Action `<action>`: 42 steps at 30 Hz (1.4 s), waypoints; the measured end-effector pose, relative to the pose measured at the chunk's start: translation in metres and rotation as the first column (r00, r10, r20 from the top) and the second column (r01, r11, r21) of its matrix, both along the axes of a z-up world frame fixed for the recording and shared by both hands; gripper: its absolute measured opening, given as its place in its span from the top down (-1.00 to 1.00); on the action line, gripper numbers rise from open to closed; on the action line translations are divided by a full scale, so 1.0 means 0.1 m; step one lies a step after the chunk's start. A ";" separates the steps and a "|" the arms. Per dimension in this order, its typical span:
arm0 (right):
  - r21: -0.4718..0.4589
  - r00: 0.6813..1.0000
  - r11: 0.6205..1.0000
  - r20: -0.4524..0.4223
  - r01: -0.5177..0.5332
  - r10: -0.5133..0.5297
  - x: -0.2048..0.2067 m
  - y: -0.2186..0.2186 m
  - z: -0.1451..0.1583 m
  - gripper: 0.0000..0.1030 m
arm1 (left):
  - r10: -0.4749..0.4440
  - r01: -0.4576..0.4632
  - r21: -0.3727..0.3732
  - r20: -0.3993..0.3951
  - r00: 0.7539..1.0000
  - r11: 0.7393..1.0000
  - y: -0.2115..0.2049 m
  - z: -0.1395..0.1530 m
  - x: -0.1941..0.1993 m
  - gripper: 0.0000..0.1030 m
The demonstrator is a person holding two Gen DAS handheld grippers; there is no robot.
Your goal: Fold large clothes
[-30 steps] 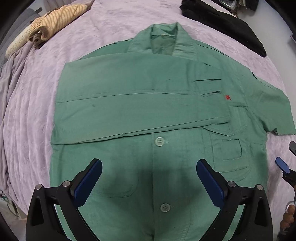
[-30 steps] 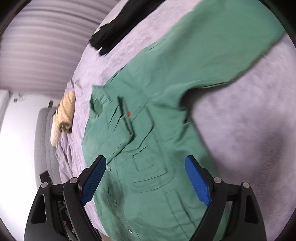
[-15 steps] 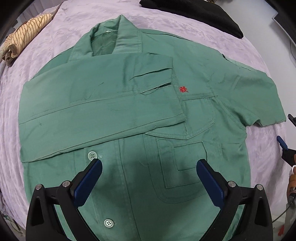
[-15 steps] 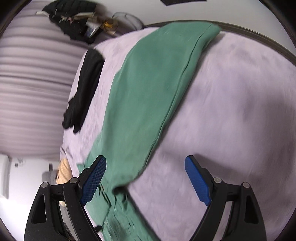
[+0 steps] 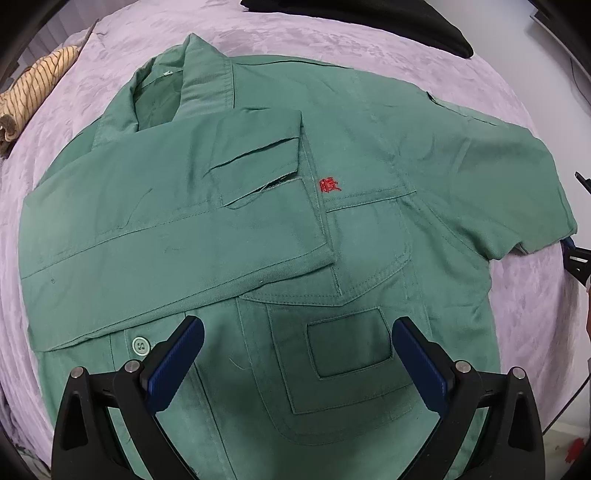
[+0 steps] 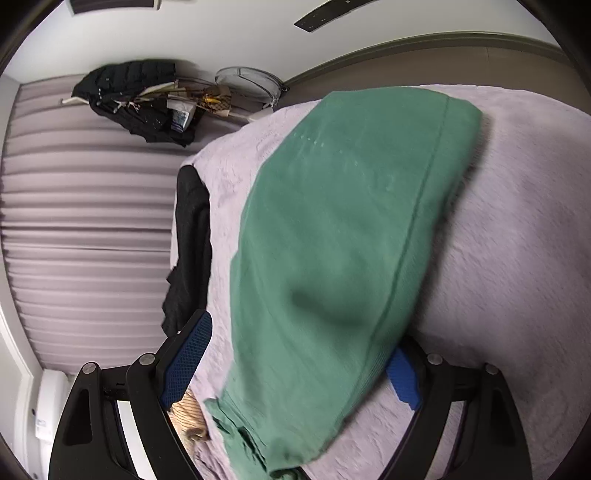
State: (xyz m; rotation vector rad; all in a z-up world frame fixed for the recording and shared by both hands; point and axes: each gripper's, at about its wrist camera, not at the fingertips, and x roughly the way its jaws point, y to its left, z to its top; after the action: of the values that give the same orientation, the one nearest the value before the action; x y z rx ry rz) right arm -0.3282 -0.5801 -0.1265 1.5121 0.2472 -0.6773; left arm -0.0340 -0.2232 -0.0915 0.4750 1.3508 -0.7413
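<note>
A green work jacket [image 5: 351,240] lies front-up on the lilac bedspread [image 5: 258,29]. One long sleeve [image 5: 166,229] is folded across its chest, beside a red embroidered mark [image 5: 328,184]. My left gripper [image 5: 297,328] hangs open above the chest pocket [image 5: 351,350], holding nothing. The other sleeve [image 5: 517,177] stretches off to the right, where a blue fingertip [image 5: 569,244] of the right gripper shows at the picture's edge. In the right wrist view that sleeve [image 6: 351,221] runs away from me. My right gripper [image 6: 299,336] is open with the sleeve between its wide jaws, its right finger partly hidden by the cloth.
A black garment [image 5: 369,14] lies at the far side of the bed, seen too as a dark strip [image 6: 192,240]. A striped beige cloth [image 5: 33,96] sits at the far left corner. Pleated curtains [image 6: 85,240] and a loaded clothes rack [image 6: 133,96] stand beyond the bed.
The left gripper slid right across the jacket, from the button placket to the chest pocket. The right gripper rolled and swung from the jacket body to the outstretched sleeve, which now lies between its jaws.
</note>
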 end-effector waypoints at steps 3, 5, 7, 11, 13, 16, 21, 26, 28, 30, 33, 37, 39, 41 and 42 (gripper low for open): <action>0.002 1.000 1.000 0.020 -0.002 0.002 0.07 -0.07 0.01 -0.74 | -0.004 0.004 0.008 0.010 1.000 1.000 -0.02 -0.01 0.03 -0.98; 0.014 1.000 1.000 0.017 -0.009 0.008 0.10 -0.09 0.01 -0.66 | -0.009 0.008 0.012 0.016 1.000 1.000 -0.03 -0.02 0.07 -0.98; 0.042 1.000 0.999 0.012 -0.001 0.001 0.09 -0.09 -0.02 -0.02 | -0.013 0.012 0.012 0.023 1.000 1.000 -0.03 -0.02 0.09 -0.98; 0.074 1.000 0.997 0.023 0.011 -0.012 0.04 -0.08 -0.10 0.90 | -0.007 0.006 0.016 0.036 0.999 1.000 0.01 0.00 0.20 -0.98; 0.028 0.999 1.000 0.048 -0.002 0.001 0.07 -0.04 -0.01 0.90 | -0.006 0.005 0.015 0.044 0.999 1.000 0.05 0.02 0.24 -0.98; -0.018 0.992 0.999 0.121 -0.044 0.046 0.21 0.02 0.17 0.90 | -0.012 0.011 0.019 0.061 0.998 1.000 0.09 0.01 0.34 -0.98; -0.099 0.964 0.984 0.205 -0.149 0.167 0.67 0.24 0.54 0.90 | 0.006 -0.006 0.009 0.050 0.999 1.000 0.22 0.04 0.53 -0.98; -0.216 0.911 0.918 0.178 -0.334 0.373 1.42 0.65 0.93 0.90 | 0.026 -0.025 -0.007 0.064 0.998 1.000 0.48 0.11 0.77 -0.98; -0.268 0.877 0.866 0.121 -0.422 0.465 1.78 0.87 1.07 0.90 | 0.043 -0.042 -0.011 0.076 0.996 0.999 0.61 0.12 0.88 -0.98; -0.317 0.835 0.799 0.034 -0.512 0.549 2.15 1.15 1.16 0.90 | 0.068 -0.066 -0.020 0.091 0.994 0.998 0.81 0.15 1.04 -0.98; -0.355 0.763 0.699 -0.067 -0.621 0.643 2.64 1.58 1.18 0.90 | 0.127 -0.124 -0.027 0.123 0.984 0.992 1.10 0.16 1.26 -0.98; -0.317 0.653 0.587 -0.166 -0.745 0.739 3.28 2.13 0.87 0.90 | 0.170 -0.175 0.008 0.188 0.967 0.985 1.37 0.10 1.49 -0.98; -0.258 0.607 0.556 -0.206 -0.790 0.767 3.50 2.42 0.59 0.90 | 0.174 -0.184 0.031 0.209 0.962 0.982 1.43 0.02 1.58 -0.98; -0.180 0.549 0.518 -0.304 -0.836 0.779 3.60 2.74 0.23 0.90 | 0.183 -0.195 0.041 0.200 0.963 0.980 1.51 -0.06 1.62 -0.98; -0.136 0.521 0.507 -0.340 -0.851 0.783 3.64 2.83 0.04 0.90 | 0.187 -0.198 0.040 0.191 0.964 0.979 1.56 -0.09 1.64 -0.98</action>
State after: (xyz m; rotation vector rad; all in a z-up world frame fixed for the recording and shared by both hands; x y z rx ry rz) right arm 0.0355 -0.2970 -0.1228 0.8411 0.9612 -0.0760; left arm 0.1299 -0.0677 -0.1008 0.4410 1.2256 -0.4852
